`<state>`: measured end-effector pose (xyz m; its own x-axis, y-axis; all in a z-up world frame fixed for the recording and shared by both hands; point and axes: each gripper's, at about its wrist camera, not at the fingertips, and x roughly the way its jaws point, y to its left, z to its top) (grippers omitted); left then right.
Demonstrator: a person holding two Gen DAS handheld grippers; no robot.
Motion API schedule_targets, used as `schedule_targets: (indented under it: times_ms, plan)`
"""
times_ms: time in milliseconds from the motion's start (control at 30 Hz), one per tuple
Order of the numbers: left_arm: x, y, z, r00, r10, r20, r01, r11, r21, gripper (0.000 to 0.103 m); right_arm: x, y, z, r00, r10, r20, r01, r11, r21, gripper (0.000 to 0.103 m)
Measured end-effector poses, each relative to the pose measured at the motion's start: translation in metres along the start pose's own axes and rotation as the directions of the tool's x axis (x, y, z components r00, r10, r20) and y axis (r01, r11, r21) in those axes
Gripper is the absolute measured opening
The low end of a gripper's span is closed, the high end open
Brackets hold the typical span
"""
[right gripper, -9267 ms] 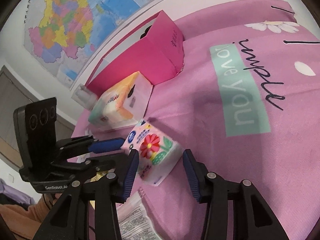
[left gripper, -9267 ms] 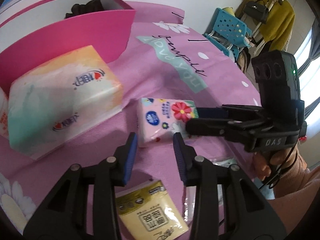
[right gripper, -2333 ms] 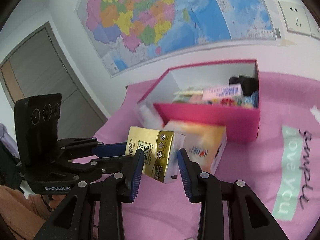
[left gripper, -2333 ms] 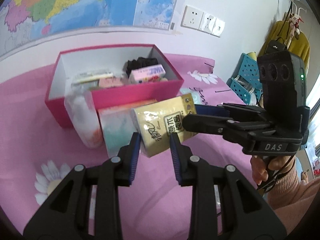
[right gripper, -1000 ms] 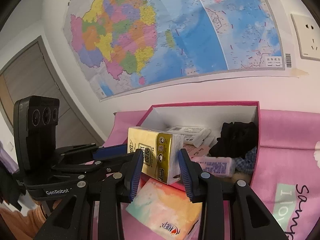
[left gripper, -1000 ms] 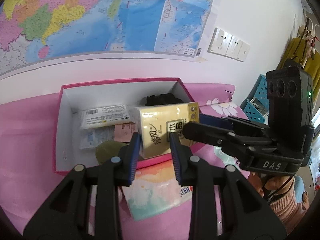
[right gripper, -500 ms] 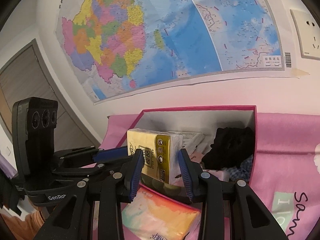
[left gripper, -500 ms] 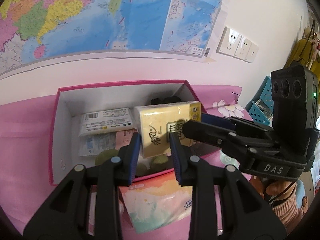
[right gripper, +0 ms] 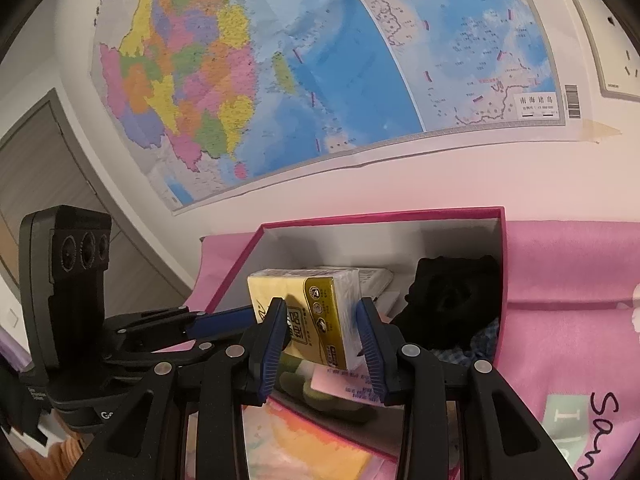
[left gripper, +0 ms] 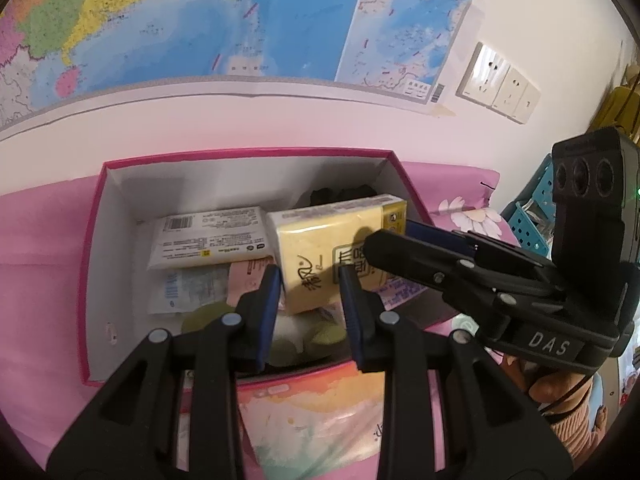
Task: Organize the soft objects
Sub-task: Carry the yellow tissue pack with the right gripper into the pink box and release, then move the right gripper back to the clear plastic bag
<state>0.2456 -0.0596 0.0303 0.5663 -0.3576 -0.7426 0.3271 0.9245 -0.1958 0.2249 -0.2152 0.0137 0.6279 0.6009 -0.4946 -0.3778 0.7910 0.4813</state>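
A yellow and gold tissue pack (left gripper: 332,240) (right gripper: 316,312) hangs over the open pink box (left gripper: 94,248) (right gripper: 502,264). Both grippers pinch it: my left gripper (left gripper: 310,300) is shut on its near end, my right gripper (right gripper: 322,332) is shut on its other end. In the left wrist view the right gripper (left gripper: 404,236) reaches in from the right; in the right wrist view the left gripper (right gripper: 224,318) comes in from the left. Inside the box lie a white wipes pack (left gripper: 208,236), flat pink and blue packets, greenish round items (left gripper: 200,316) and a black cloth (right gripper: 452,304).
A large pastel tissue pack (left gripper: 316,424) (right gripper: 304,448) lies on the pink tablecloth (right gripper: 568,272) just in front of the box. A wall map (left gripper: 240,16) and sockets (left gripper: 500,84) are behind it. A blue basket (left gripper: 532,220) stands at the right. A hand (left gripper: 560,396) holds the right gripper.
Both grippers have carried the yellow pack forward and slightly down, from over the box's front wall to over its inside. The box now looks larger and closer.
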Motion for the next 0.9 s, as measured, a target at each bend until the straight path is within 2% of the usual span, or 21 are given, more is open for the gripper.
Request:
schedule_targets:
  times_ms: [567, 800, 900]
  plan:
    - [0.023, 0.0, 0.011, 0.998, 0.011, -0.061, -0.013, 0.999, -0.038, 0.032, 0.012, -0.017, 0.003, 1.0, -0.03, -0.005, 0.031, 0.998, 0.054, 0.038]
    - [0.015, -0.002, 0.005, 0.999, 0.02, -0.032, -0.02, 0.999, -0.029, 0.035, 0.007, -0.02, -0.001, 0.998, -0.065, 0.019, 0.063, 0.996, 0.065, 0.043]
    - [0.005, -0.003, 0.001, 1.0, 0.012, 0.001, -0.011, 1.0, -0.017, 0.043, 0.0, -0.018, -0.003, 0.997, -0.071, 0.029, 0.069, 0.996, 0.058, 0.044]
